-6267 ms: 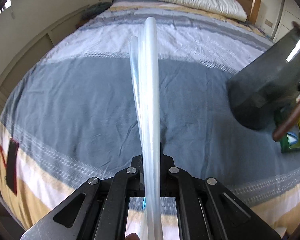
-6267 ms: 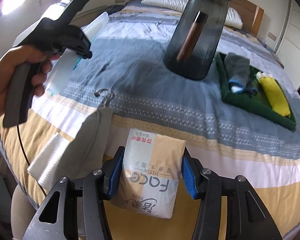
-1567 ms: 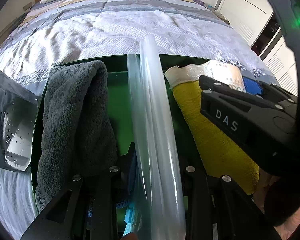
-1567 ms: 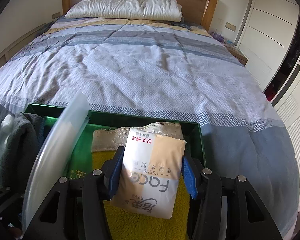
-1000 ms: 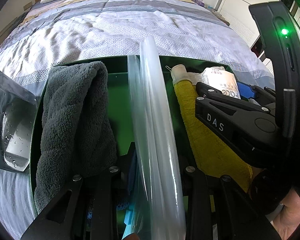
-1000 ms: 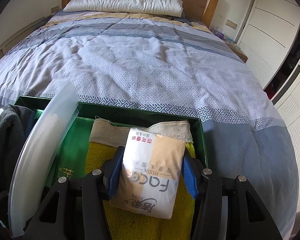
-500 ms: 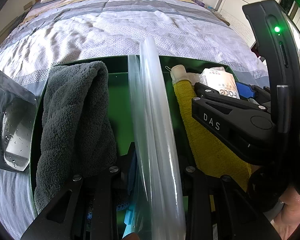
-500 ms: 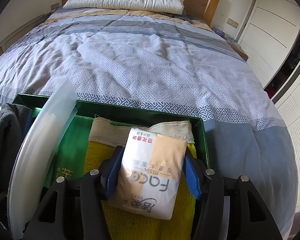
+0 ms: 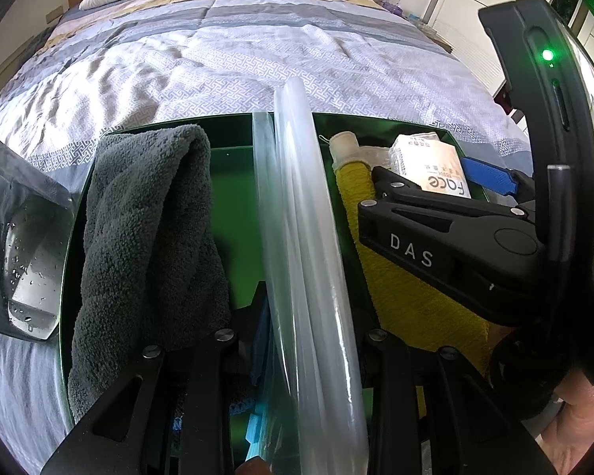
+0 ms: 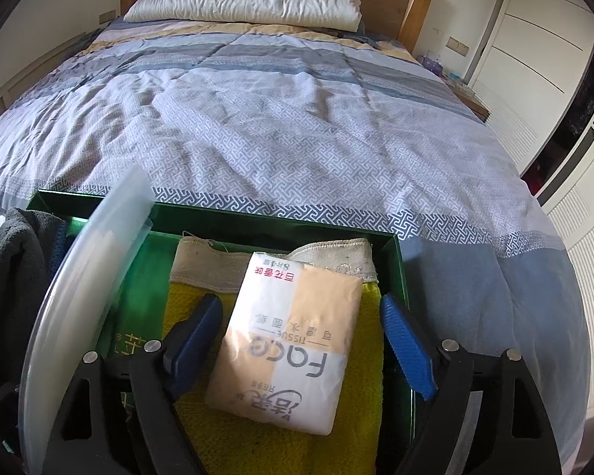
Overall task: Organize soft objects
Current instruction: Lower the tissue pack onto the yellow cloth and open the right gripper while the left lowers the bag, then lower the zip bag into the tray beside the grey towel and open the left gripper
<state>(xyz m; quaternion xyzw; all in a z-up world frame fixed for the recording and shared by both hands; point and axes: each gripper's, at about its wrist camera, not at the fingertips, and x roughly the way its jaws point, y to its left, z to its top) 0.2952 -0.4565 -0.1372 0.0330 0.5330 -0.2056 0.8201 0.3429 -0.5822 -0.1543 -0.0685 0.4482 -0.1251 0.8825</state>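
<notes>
With its beige-and-white soft tissue pack (image 10: pixel 293 340) lying on the yellow terry towel (image 10: pixel 257 443) inside the green tray (image 10: pixel 265 223), I judge the placing step done on that side: my right gripper (image 10: pixel 301 342) stands spread, blue pads clear of the pack. My left gripper (image 9: pixel 297 340) pinches a translucent plastic zip bag (image 9: pixel 305 237) over the tray's middle, between the rolled grey fleece towel (image 9: pixel 146 217) and the yellow one. Next, I would lift the right gripper straight away, then lower and let go of the bag. All rests on the patterned grey-blue bed (image 10: pixel 297 118).
</notes>
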